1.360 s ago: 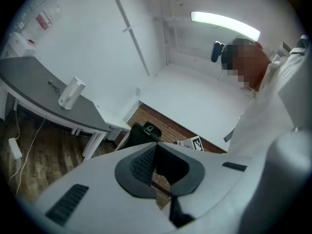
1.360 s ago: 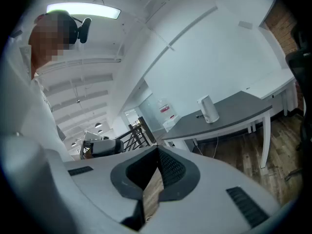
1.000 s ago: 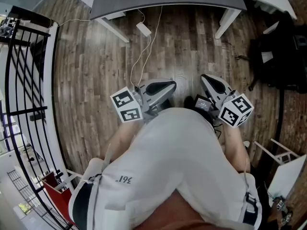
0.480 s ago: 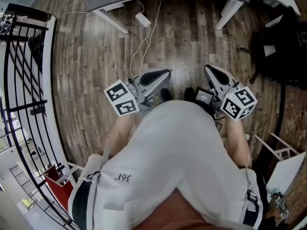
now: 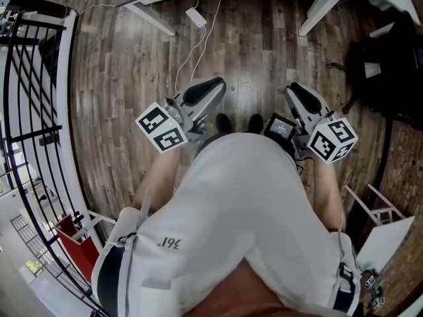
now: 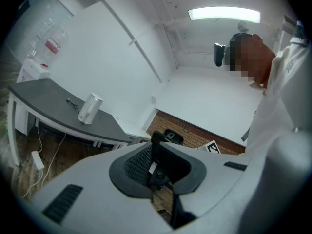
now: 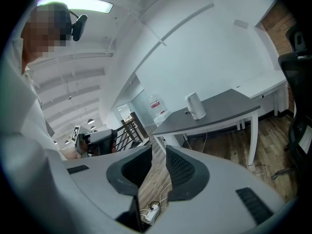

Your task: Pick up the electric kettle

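Person stands bent forward, one gripper per hand, held out ahead of the waist. The left gripper (image 5: 211, 88) points about level, jaws opening with a narrow gap (nothing in it). The right gripper (image 5: 297, 92) tilts slightly down, jaws opening, also empty.

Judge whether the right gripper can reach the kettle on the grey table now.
Probably not yet: the right gripper, jaws opening with nothing between them, is far short of the kettle on the table. Only bare floor lies between.
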### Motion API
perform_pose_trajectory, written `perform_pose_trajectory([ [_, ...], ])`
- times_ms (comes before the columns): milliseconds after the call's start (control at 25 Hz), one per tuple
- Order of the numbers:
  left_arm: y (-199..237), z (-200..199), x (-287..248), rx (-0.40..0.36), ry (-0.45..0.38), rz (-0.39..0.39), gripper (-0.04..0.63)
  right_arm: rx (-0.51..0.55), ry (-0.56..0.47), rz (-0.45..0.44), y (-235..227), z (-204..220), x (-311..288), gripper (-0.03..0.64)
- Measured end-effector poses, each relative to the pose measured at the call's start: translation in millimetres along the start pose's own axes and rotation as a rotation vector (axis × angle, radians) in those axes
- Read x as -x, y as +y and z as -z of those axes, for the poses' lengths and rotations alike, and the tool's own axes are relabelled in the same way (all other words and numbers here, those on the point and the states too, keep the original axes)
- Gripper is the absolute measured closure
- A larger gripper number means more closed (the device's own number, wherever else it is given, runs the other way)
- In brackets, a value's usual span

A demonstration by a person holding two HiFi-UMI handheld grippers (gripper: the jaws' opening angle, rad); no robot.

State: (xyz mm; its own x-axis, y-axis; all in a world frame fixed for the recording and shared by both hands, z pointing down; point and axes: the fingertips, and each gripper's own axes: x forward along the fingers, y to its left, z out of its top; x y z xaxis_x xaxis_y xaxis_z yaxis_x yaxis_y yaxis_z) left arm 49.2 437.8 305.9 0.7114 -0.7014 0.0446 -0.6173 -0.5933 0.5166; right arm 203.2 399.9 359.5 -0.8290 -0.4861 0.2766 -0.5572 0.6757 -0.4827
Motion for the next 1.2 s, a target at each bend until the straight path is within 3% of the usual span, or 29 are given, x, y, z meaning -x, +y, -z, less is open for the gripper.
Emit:
perform_pose_trajectory([
  [160, 1.6, 0.4, -11.1, -0.018, -0.008, -0.058, 0.538, -0.002, 0.016, -0.013, -15.2, -4.2, 4.5, 0.538],
  [560, 14.9, 5.6, -18.4, 0.008, -0.022, -0.130, 0.538, -0.003, 0.047, -0.041, -45.0, -5.9, -13.1, 0.534],
  [840, 51.7, -13.2, -29.5, 0.002, -0.020, -0.114, 0.538, 0.002, 0.071, -0.042, -56.1, -17.2, -56.7, 0.534],
  [1200, 149.5, -75.9, -55.4, -0.005, -0.003, -0.031, 0.538, 0.005, 0.051, 0.006, -72.7, -64.9, -155.1, 0.534],
])
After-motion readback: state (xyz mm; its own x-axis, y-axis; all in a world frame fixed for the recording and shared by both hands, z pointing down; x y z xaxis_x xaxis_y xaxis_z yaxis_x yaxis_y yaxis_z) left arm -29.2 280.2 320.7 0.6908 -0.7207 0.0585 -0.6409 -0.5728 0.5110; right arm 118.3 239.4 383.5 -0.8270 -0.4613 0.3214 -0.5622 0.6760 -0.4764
